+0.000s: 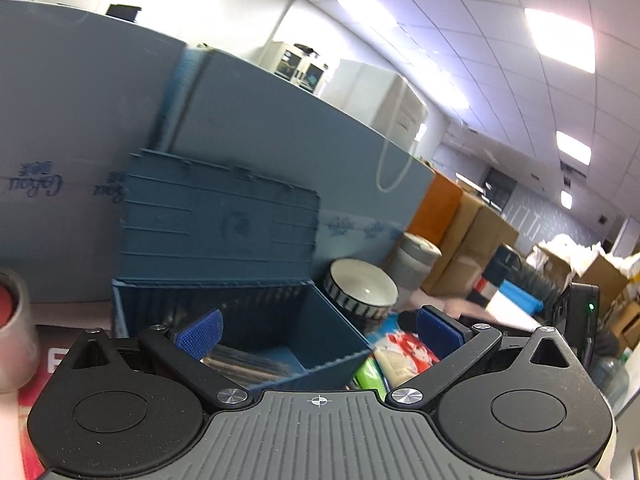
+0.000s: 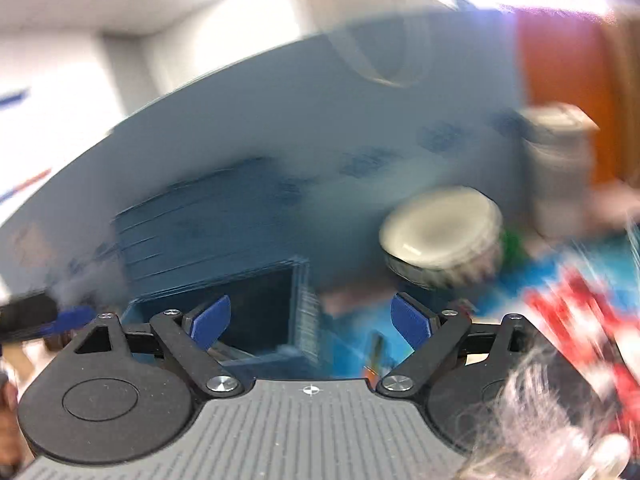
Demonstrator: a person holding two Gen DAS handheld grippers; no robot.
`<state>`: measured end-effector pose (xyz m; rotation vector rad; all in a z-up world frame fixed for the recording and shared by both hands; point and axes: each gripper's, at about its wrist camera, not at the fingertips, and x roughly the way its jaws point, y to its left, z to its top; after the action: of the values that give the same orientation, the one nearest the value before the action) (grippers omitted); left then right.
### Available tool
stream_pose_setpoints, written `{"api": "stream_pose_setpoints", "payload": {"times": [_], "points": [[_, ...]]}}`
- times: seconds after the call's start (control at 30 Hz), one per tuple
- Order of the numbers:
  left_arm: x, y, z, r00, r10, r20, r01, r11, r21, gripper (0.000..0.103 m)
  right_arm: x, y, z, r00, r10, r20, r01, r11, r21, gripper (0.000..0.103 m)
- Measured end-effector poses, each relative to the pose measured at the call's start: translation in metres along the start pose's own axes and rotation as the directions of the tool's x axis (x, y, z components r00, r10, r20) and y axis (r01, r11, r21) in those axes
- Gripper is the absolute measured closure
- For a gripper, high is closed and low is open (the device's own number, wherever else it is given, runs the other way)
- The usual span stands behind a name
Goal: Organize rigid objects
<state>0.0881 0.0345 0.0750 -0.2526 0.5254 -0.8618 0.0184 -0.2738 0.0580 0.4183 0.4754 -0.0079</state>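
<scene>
- Bowl sits on the worktop at two o'clock from the blue bin, near it.
- Both my left gripper and right gripper are spread apart, holding nothing.
- I think I'm between picks; next I reach for the bowl and close on its rim.

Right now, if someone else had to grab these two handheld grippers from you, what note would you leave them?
Left gripper: open, empty, aimed at the blue crate.
Right gripper: open, nothing between its pads; view blurred.
Crate: lid up, some flat items inside.
Striped bowl stands right of the crate; snack packets lie in front of it; grey canister behind.
Left to do: those are not yet in the crate.
</scene>
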Motion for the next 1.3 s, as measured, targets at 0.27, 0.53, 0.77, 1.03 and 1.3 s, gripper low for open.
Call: {"api": "stream_pose_setpoints", "payload": {"times": [0.27,0.53,0.77,1.03,1.3], "points": [[0.013,-0.021,-0.012,0.998,-0.024,-0.058,0.028,0.997,0.072,0.0,-0.012,-0.07,-0.012,0.98,-0.186,-0.072,0.198,0.954,0.226,0.015],[0.016,-0.013,-0.012,0.998,0.028,-0.064,-0.025,0.998,0.053,0.0,0.038,-0.082,-0.021,0.944,-0.262,-0.198,0.3,0.935,0.19,0.043],[0.014,-0.008,-0.009,0.998,0.042,-0.052,-0.041,0.999,0.034,0.0,0.058,-0.067,-0.028,0.912,-0.366,-0.182,0.383,0.922,0.061,0.051],[0.013,-0.004,-0.008,0.995,0.093,-0.034,-0.092,0.995,0.036,0.0,0.056,-0.064,-0.029,0.906,-0.396,-0.151,0.402,0.916,0.008,0.057],[0.009,0.006,-0.005,0.993,0.117,-0.014,-0.117,0.993,0.008,0.0,0.026,-0.066,-0.028,0.932,-0.344,-0.111,0.354,0.932,0.084,0.057]]}}
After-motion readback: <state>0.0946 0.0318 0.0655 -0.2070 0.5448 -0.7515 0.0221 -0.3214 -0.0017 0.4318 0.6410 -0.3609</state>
